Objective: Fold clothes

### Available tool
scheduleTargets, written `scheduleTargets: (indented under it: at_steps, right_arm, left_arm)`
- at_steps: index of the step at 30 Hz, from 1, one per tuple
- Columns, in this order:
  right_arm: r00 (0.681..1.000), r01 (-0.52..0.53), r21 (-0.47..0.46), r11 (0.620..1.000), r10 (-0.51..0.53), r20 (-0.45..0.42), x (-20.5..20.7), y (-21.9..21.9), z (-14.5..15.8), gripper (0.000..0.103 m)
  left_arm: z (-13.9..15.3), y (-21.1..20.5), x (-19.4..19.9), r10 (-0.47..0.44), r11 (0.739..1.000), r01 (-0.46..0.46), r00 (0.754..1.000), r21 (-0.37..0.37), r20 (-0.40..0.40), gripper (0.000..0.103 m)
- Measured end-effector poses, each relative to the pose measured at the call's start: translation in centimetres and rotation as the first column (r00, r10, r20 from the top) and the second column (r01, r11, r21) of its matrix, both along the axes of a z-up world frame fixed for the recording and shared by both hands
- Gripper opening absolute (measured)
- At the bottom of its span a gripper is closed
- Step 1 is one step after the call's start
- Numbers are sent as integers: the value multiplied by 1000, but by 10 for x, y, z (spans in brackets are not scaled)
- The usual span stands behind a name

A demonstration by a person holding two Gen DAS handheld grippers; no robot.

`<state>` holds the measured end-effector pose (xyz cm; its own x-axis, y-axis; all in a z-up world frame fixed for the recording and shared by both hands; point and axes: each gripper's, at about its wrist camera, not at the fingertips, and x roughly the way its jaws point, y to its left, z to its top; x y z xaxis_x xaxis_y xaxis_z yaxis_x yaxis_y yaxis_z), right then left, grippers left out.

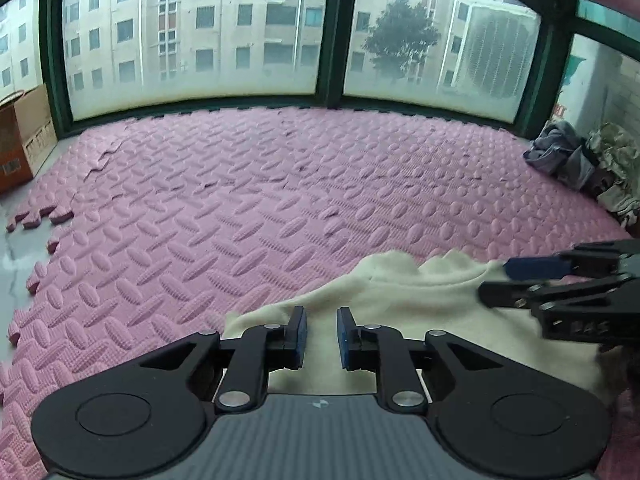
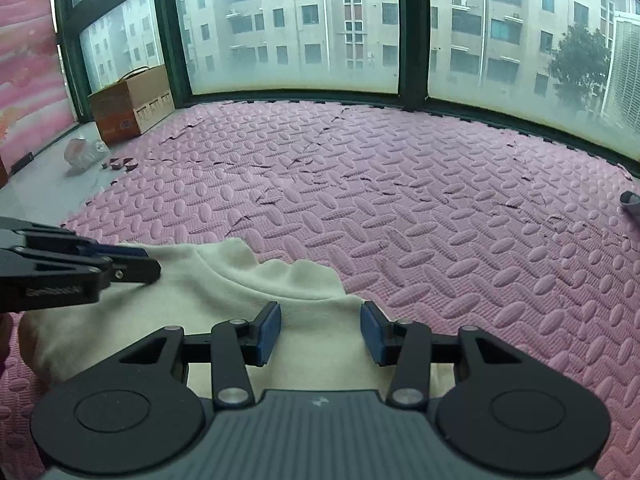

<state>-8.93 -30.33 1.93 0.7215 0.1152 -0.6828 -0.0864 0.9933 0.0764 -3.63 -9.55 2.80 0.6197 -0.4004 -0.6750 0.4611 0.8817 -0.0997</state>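
The foam floor mat is pink, embossed with a repeating pattern of raised ovals set in alternating diagonals; its interlocking edge is toothed. The garment is plain cream, without print. The left gripper is black with blue finger pads; its housing is grey with fine ribbing. The right gripper has the same black, blue and ribbed grey scheme. The window frame is dark green. The cardboard box is tan on its upper panels and orange-brown on its front face. The clothes pile is blue-grey beside pale beige fabric. The apartment building outside is off-white with rows of dark windows.
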Motion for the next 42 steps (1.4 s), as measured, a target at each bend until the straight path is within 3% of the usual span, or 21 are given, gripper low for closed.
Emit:
scheduleTargets:
  at_steps: [4, 8, 17, 23, 29, 38, 42]
  right_arm:
    - [999, -26, 19, 999, 26, 38, -21, 0, 14, 45]
    - [995, -67, -9, 998, 68, 68, -47, 11, 17, 47]
    - [986, -32, -114, 993, 50, 158, -91, 34, 7, 52]
    - [981, -17, -171, 985, 50, 188, -102, 42, -7, 53]
    - [975, 1, -164, 986, 35, 217, -114, 35, 6, 55]
    - [984, 38, -179, 983, -6, 176, -126, 19, -2, 55]
    - [981, 61, -186, 981, -24, 192, -130, 14, 3, 57]
  left_arm:
    - [10, 4, -15, -3, 1000, 3, 1000, -25, 29, 26]
    - [17, 3, -40, -39, 999, 41, 997, -32, 62, 26]
    - [10, -7, -86, -75, 997, 72, 988, 26, 135, 26]
    - [0, -8, -89, -74, 997, 69, 987, 45, 143, 29]
    - [3, -5, -90, -73, 997, 67, 986, 41, 150, 29]
    - [3, -7, -93, -67, 997, 60, 985, 50, 158, 30]
    - [14, -2, -100, -56, 998, 52, 982, 23, 179, 37]
